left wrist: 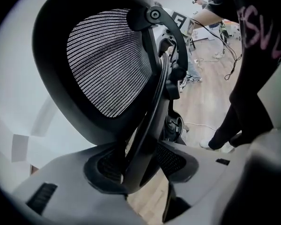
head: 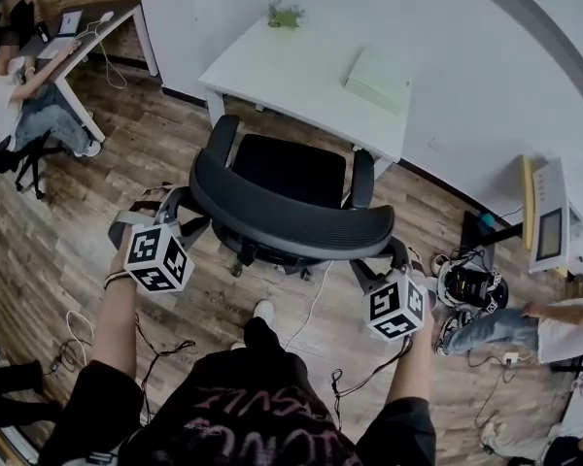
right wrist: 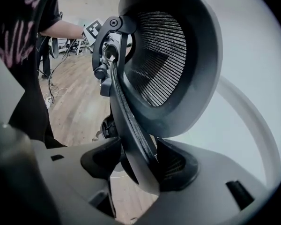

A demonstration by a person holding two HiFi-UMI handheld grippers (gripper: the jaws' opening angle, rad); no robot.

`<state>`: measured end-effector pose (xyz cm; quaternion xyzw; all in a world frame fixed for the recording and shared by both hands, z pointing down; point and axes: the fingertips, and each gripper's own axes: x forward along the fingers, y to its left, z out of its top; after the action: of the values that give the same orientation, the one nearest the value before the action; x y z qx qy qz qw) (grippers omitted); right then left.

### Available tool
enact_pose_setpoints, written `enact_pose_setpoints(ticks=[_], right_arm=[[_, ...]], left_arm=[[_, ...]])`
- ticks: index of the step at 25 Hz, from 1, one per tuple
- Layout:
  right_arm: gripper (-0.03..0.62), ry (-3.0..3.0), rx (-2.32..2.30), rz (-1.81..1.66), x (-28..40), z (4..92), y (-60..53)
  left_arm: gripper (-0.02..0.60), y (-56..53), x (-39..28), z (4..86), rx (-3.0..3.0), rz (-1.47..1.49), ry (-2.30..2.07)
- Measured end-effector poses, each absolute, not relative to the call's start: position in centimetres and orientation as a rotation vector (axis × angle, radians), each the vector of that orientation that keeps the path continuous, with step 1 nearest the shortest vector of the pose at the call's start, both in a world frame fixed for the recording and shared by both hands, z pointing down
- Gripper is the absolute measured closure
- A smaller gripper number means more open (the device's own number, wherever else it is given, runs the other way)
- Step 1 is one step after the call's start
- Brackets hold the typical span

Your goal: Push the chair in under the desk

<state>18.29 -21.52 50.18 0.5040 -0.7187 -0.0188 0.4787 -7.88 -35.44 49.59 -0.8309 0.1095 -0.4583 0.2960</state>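
A black mesh office chair stands on the wood floor facing the white desk [head: 291, 66], its seat [head: 290, 168] just short of the desk's near edge. The curved backrest [head: 282, 216] is nearest me. My left gripper [head: 175, 204] is at the backrest's left end and my right gripper [head: 384, 258] at its right end. In the left gripper view, the backrest's frame edge [left wrist: 145, 125] runs down between the jaws of the left gripper [left wrist: 136, 165], with both pads against it. In the right gripper view, the backrest rim [right wrist: 131, 125] is clamped the same way by the right gripper [right wrist: 140, 163].
A pale green box [head: 381, 78] and a small plant [head: 285, 14] sit on the desk. A person sits at another desk at the far left [head: 24, 100]. Cables [head: 311, 304] trail over the floor by my feet. A second person and floor gear [head: 471, 284] are at the right.
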Motion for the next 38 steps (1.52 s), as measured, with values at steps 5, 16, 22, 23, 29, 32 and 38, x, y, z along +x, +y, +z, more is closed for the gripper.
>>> enact_pose_setpoints(ticks=[5,16,22,23,29,32,38], right_arm=[[0.349,-1.764,1.230,-0.061,18.3,50.0,-22.2],[0.347,-1.770,1.237,-0.087,18.7,50.2,-24.6],[0.349,-1.777,1.233,-0.097,19.1,50.1,-26.8],[0.347,-1.778,1.230,-0.097,19.3,50.1,-27.2],[0.349,-1.789,1.220,-0.110,19.8,50.2,-29.2],[0.349,-1.792,1.212,-0.124,19.9,50.0,-30.7],[0.350,-1.785,1.213,-0.120,20.8,50.0,-33.0]], left_arm=[[0.362,-36.4,-7.7,49.5,-2.206,-1.207,0.273],[0.356,-38.9,-7.4,49.8,-2.206,-1.233,0.301],[0.353,-41.2,-6.9,49.8,-2.188,-1.252,0.352],[0.351,-41.5,-6.7,49.8,-2.190,-1.257,0.354],[0.351,-43.6,-6.3,49.9,-2.182,-1.263,0.383],[0.347,-45.0,-6.1,49.9,-2.185,-1.267,0.412],[0.347,-47.4,-5.3,49.8,-2.188,-1.254,0.414]])
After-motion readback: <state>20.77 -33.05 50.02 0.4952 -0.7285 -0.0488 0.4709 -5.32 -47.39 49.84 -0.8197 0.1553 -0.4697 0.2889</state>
